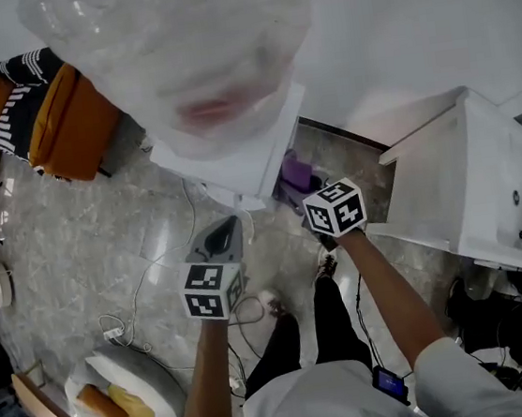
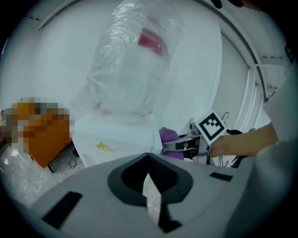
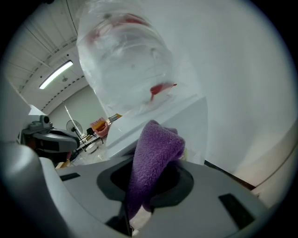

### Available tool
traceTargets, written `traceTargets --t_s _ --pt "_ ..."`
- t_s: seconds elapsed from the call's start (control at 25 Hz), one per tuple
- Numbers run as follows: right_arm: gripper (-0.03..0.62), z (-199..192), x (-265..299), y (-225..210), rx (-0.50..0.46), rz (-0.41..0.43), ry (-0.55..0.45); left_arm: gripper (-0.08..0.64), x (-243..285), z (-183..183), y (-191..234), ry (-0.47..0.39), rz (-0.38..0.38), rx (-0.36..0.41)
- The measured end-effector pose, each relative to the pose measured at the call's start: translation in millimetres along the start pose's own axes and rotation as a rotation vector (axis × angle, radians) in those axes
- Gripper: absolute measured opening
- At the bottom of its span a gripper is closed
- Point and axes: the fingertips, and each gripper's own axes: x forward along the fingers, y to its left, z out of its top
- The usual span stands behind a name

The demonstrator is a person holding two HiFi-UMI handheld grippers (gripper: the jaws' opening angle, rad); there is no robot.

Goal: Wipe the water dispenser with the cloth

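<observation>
The white water dispenser (image 1: 235, 154) stands against the wall with a plastic-wrapped bottle (image 1: 175, 43) on top. My right gripper (image 1: 308, 188) is shut on a purple cloth (image 1: 294, 172) and holds it beside the dispenser's right side, low down. In the right gripper view the cloth (image 3: 153, 158) stands up out of the jaws, with the dispenser (image 3: 153, 118) just beyond. My left gripper (image 1: 228, 224) hangs in front of the dispenser, its jaws together and empty. The left gripper view shows the dispenser (image 2: 116, 132), the cloth (image 2: 168, 136) and the right gripper (image 2: 186, 142).
An orange chair (image 1: 66, 123) with a striped cloth stands at the far left. A white cabinet (image 1: 465, 178) stands to the right. Cables (image 1: 154, 263) and a power strip lie on the marble floor. A white bag (image 1: 123, 394) sits at lower left. The person's legs (image 1: 305, 339) are below.
</observation>
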Motion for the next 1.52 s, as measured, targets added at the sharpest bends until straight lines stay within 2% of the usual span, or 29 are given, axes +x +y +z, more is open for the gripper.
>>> traceTargets --t_s 0.2,0.28,0.4,0.64,0.76,0.84,1.16,1.36,1.52 --pt "0.092 -27.9 -7.3 31.2 -0.045 0.141 0.057 0.012 6.3 -12.9 -6.0 0.019 -0.009 0.004" --pt "0.092 -34.5 -13.6 22.2 -0.049 0.143 0.067 0.012 9.0 -17.7 -6.8 0.034 -0.008 0.004" --pt "0.094 -37.6 -25.7 -16.0 -0.025 0.063 0.063 0.012 13.0 -25.9 -5.9 0.056 0.01 -0.016" --pt "0.094 -32.3 -37.7 -113.6 0.006 -0.151 0.068 0.012 25.8 -29.8 -9.6 0.06 0.077 -0.064" --pt "0.094 -22.0 -26.5 -153.0 -0.034 -0.22 0.074 0.012 34.6 -34.0 -9.8 0.06 0.117 -0.096" --pt "0.094 -17.3 -13.1 -171.3 -0.07 -0.234 0.081 0.012 40.7 -38.1 -10.2 0.06 0.142 -0.118" --pt "0.094 -25.2 67.8 -215.9 -0.147 -0.191 0.151 0.012 74.3 -58.2 -2.0 0.038 0.228 -0.23" --pt "0.094 -36.8 105.1 -245.6 -0.073 -0.191 0.162 0.012 88.4 -82.6 6.8 0.043 0.272 -0.279" --pt "0.094 -46.3 122.5 -230.9 -0.077 -0.114 0.147 0.012 93.2 -101.4 10.0 0.06 0.286 -0.287"
